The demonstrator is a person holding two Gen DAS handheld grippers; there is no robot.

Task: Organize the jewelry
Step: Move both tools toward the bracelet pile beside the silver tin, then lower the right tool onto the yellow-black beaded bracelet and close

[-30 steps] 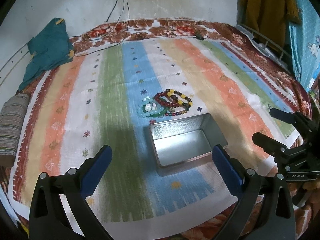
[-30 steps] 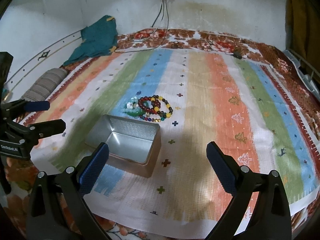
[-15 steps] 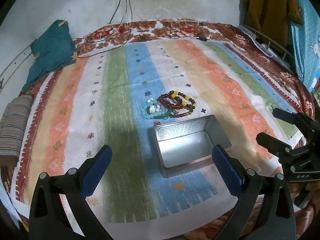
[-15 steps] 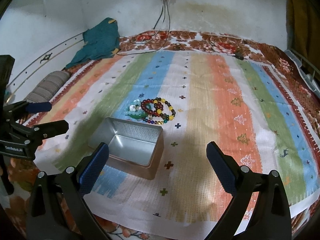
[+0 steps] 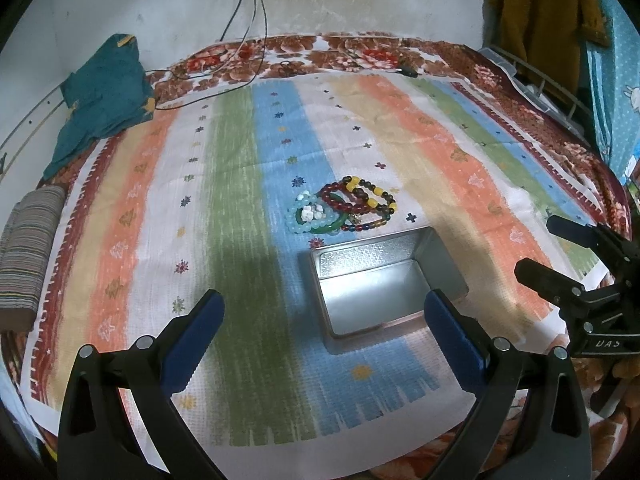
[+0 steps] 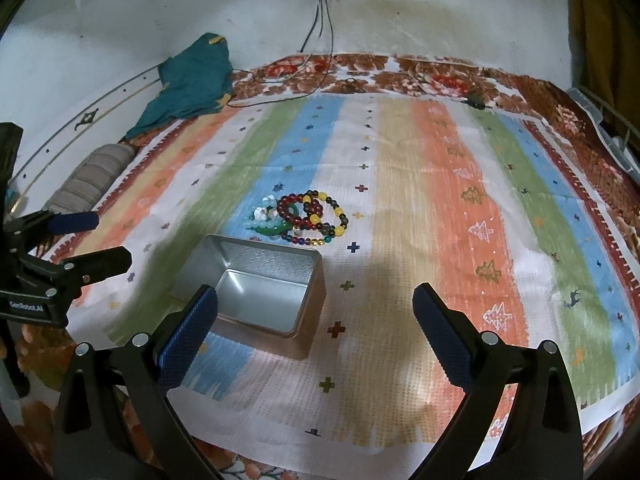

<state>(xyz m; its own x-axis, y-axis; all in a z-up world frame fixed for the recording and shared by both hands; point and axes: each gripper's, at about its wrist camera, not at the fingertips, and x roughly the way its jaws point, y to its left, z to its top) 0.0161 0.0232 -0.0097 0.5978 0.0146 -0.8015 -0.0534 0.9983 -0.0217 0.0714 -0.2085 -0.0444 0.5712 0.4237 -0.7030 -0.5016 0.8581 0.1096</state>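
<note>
A pile of bead bracelets, red, yellow, dark, pale blue and green, lies on the striped cloth just beyond an open empty metal tin. The pile also shows in the right wrist view, behind the tin. My left gripper is open and empty, hovering in front of the tin. My right gripper is open and empty, to the right of the tin. Each gripper shows in the other's view: the right one and the left one.
The striped cloth covers a floral bed. A teal garment and a striped roll lie at the left edge. Cables hang from a wall socket. A wire rack and hanging clothes stand at the right.
Both grippers have moved forward and slightly down toward the tin and the bracelets, which now look larger and lower in view. Both stay open. Nothing on the cloth has moved.
</note>
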